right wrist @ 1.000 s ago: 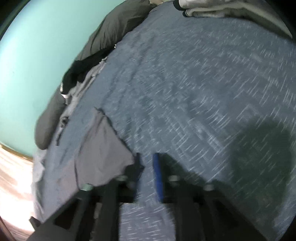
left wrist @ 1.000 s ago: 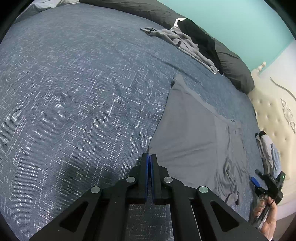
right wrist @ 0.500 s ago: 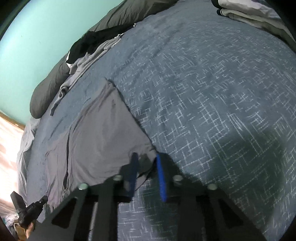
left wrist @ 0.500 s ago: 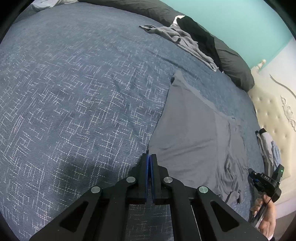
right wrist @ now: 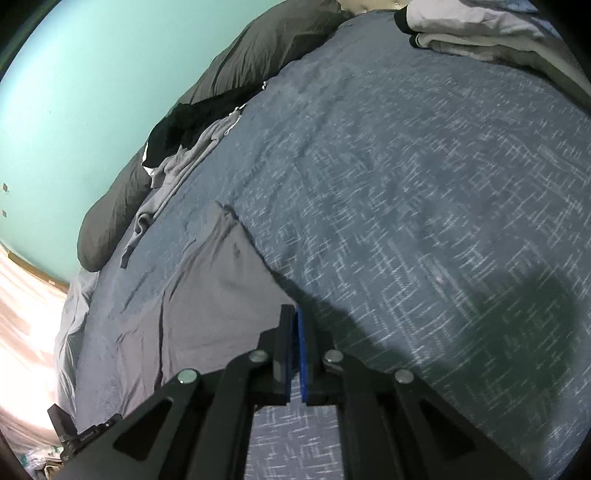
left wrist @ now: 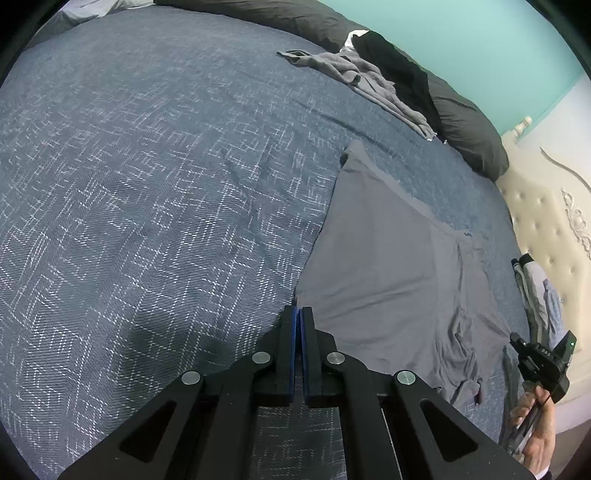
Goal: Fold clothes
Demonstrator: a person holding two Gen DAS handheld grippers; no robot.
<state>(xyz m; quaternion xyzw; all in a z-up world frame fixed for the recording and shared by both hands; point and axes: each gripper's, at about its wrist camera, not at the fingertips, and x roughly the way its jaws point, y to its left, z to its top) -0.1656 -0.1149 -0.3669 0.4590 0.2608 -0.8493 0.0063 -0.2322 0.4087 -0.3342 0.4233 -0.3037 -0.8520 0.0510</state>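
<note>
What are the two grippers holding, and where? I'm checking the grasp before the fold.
Both are shut on the gray garment: left gripper pinches one near corner, right gripper another corner at the edge.

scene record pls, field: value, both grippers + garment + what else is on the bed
surface: blue patterned bedspread
garment: grey garment, spread mostly flat, wrinkled at its far end in the left wrist view
left gripper: shut at a corner of the grey garment
right gripper: shut at another corner of it
other clothes: crumpled grey clothing beside a black garment at the dark pillows
folded stack: light fabrics at bed edge
fold status: not yet folded
</note>
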